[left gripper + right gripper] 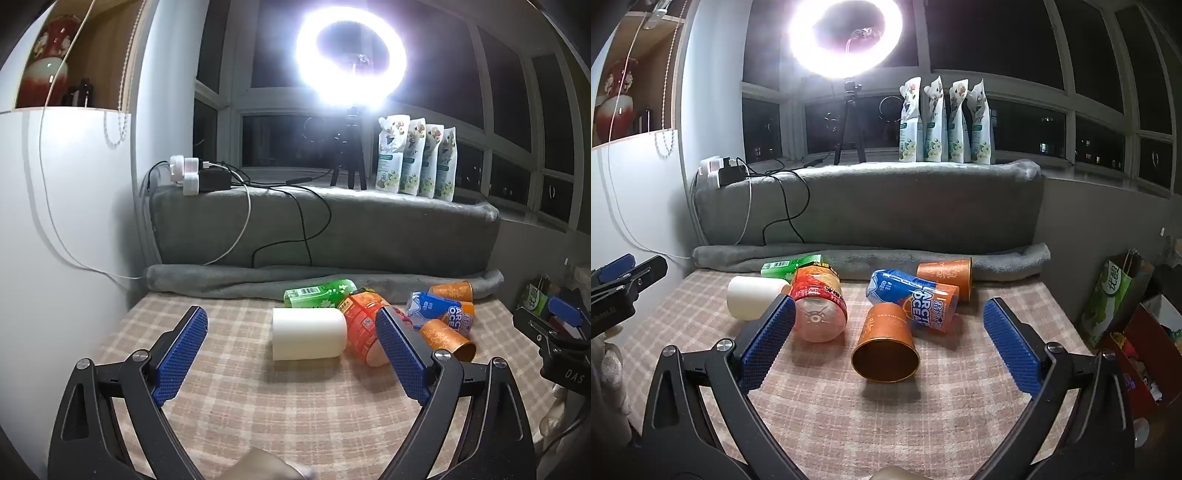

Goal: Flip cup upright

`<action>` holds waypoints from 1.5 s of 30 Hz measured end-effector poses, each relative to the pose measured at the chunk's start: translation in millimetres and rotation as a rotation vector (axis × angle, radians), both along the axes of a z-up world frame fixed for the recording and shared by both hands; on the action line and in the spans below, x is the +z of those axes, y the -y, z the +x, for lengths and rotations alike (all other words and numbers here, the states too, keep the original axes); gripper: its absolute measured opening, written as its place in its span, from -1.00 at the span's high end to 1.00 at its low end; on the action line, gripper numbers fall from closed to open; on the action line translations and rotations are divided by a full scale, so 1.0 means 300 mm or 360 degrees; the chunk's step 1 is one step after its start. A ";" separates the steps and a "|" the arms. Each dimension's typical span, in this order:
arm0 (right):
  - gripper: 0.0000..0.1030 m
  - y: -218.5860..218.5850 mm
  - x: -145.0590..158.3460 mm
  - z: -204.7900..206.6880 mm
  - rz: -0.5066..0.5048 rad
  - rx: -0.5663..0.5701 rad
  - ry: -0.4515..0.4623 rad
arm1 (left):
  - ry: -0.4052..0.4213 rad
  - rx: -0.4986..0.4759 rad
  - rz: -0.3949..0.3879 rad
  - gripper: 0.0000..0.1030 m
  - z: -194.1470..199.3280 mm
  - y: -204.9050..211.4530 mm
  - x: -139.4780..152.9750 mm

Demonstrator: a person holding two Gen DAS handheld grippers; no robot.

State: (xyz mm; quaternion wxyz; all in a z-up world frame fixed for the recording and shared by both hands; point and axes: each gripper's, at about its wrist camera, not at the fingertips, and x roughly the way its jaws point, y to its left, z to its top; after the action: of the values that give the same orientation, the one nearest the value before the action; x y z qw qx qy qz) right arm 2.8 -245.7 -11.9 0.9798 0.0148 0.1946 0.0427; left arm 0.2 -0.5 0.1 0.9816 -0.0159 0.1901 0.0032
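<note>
Both the left gripper (291, 325) and the right gripper (890, 317) are hovering spread wide, holding nothing. The near orange cup (886, 343) is lying on its side (mouth toward the right camera) on the checked cloth (886, 413), beside the blue bottle (916, 295).

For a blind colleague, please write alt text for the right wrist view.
The open right claw points at an orange cup lying on its side, mouth toward the camera, on a checked cloth. Behind it lie a blue bottle, a red bottle, a white cup and a second orange cup; a ring light glares above.
</note>
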 end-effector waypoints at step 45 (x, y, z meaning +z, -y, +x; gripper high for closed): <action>-1.00 0.010 0.056 -0.008 -0.0013 -0.0053 0.0055 | 0.0112 0.0022 -0.0012 -0.79 -0.027 -0.008 0.069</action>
State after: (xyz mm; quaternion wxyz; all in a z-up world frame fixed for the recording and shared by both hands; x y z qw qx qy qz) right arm 0.3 -248.6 4.9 0.9837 0.0134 0.1776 0.0258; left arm -7.8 1.8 20.8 0.9876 -0.0209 0.1554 0.0086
